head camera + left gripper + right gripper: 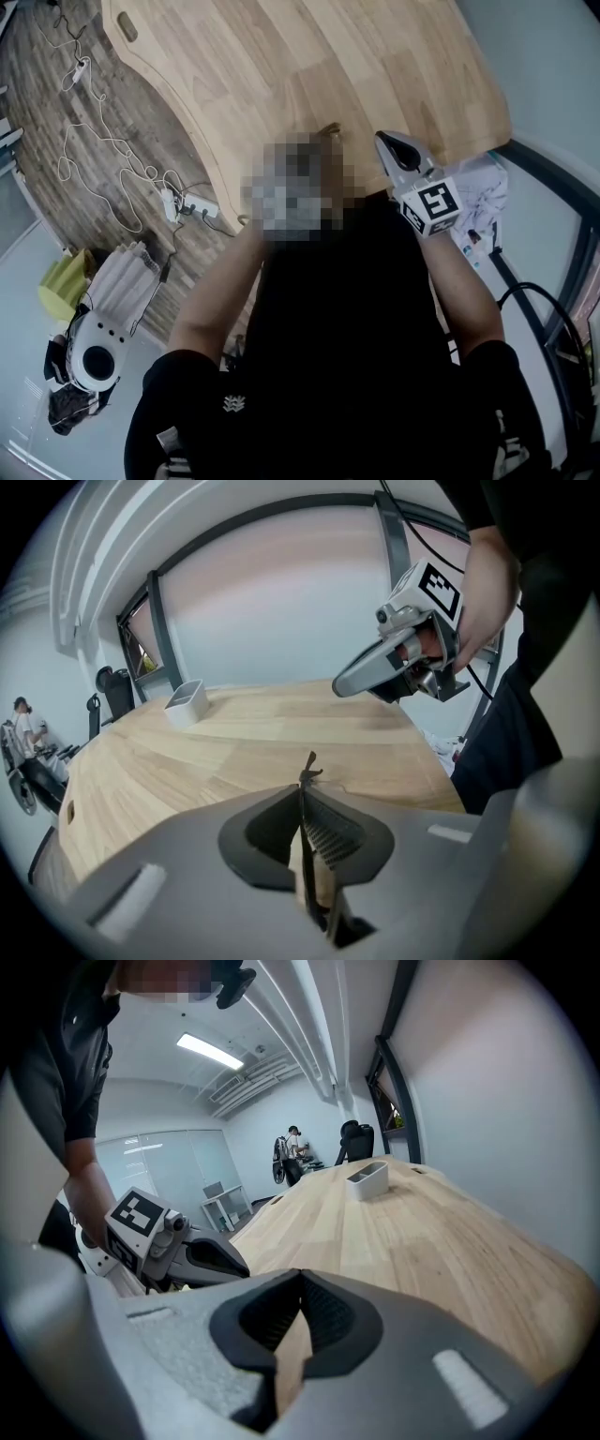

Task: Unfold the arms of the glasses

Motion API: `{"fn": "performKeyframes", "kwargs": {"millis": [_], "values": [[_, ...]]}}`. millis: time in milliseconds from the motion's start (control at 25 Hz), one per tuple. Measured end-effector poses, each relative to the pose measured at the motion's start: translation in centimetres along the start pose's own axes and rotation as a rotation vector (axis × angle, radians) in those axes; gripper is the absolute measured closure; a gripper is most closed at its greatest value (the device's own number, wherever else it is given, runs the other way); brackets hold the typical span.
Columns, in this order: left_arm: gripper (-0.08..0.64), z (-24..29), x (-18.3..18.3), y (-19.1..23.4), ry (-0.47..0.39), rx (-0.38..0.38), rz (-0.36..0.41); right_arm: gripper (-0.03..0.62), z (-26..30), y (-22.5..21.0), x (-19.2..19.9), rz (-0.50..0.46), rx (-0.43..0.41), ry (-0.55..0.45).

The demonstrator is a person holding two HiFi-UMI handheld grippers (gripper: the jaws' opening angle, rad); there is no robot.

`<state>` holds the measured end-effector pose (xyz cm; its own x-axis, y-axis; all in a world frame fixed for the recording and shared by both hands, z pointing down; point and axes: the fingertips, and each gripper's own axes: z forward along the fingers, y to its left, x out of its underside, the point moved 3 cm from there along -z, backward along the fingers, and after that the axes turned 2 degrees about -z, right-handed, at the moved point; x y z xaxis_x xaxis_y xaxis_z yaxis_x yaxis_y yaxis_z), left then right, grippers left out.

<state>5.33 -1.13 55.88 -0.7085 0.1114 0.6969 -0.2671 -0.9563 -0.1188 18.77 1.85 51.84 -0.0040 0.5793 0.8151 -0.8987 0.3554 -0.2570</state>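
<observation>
Your left gripper (305, 794) is squeezed shut on the glasses (308, 767). In the left gripper view you only get a thin dark sliver of them, standing on edge between the jaws and poking out a bit past the tips, so I can't tell whether the arms are folded or open. It's held up over the near edge of the wooden surface (225, 747), not resting on it.

Your right gripper (300, 1277) has its jaws closed together with nothing in them, just wood grain showing through the gap below the tips. From the left gripper view it hangs off to the upper right (341, 686), close by but clear of the glasses. In the head view it sits just in front of your chest (382, 141), over the surface's edge.

A small white box (367, 1177) sits further up the surface, well away from both grippers. Down on the floor to your left there's a power strip (187, 202) with loose white cables.
</observation>
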Motion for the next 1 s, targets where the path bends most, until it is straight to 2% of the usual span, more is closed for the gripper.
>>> {"fn": "performKeyframes", "kwargs": {"millis": [280,440,480,600,800,1000], "values": [[0.541,-1.2,-0.9,-0.4,-0.041,0.002,-0.001,0.592,0.1,0.9,-0.7,0.001,-0.039,-0.021],[0.541,-1.9,-1.5,-0.5,-0.070,-0.004,0.010,0.589,0.5,3.2,-2.3,-0.029,-0.178,-0.069],[0.541,-2.2,-1.6,-0.5,-0.075,-0.008,0.011,0.556,0.7,3.9,-2.6,-0.032,-0.215,-0.067],[0.541,-3.0,-1.7,-0.5,-0.086,-0.026,0.007,0.503,1.4,5.1,-3.0,-0.007,-0.281,-0.022],[0.541,-4.2,-1.8,-0.4,-0.112,-0.066,-0.001,0.502,2.9,6.7,-3.1,-0.032,-0.351,0.053],[0.541,-5.2,-1.7,-0.3,-0.131,-0.092,-0.022,0.524,3.3,7.8,-3.3,-0.066,-0.369,0.077]]}}
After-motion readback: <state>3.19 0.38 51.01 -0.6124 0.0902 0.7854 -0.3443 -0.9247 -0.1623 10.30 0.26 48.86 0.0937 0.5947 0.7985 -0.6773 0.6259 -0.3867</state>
